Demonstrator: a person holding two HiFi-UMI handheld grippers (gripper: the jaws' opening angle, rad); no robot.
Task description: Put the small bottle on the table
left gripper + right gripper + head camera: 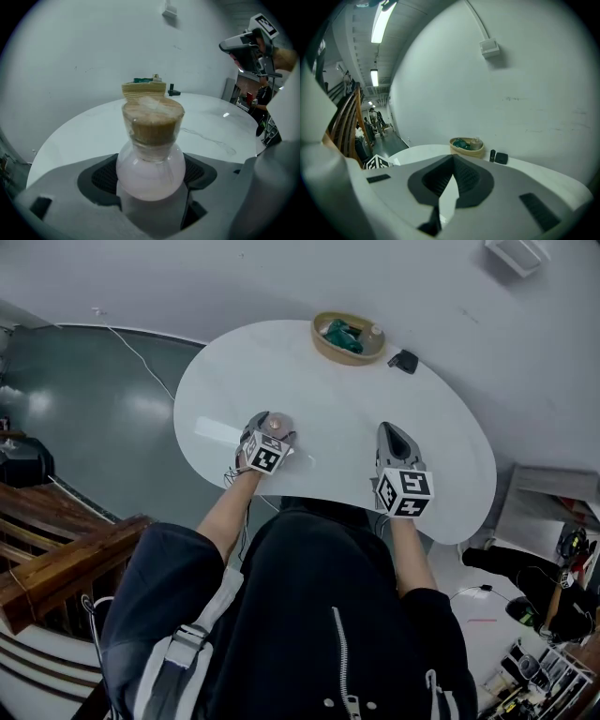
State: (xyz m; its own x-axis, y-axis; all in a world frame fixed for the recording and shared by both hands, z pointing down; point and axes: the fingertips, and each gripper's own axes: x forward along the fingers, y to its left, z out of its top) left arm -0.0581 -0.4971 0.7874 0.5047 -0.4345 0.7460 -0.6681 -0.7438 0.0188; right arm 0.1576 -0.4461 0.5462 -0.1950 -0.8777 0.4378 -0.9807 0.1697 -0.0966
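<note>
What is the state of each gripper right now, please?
Left gripper: closed on the small bottle, which has a cork stopper.
Right gripper: closed, with nothing between its jaws.

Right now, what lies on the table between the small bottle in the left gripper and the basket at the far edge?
Nothing: the head view shows only bare white table between the bottle and the basket.

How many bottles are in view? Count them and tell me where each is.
2. One bottle sits clamped in the left tongs; what looks like a second bottle stands in the basket. Others may be hidden inside.
</note>
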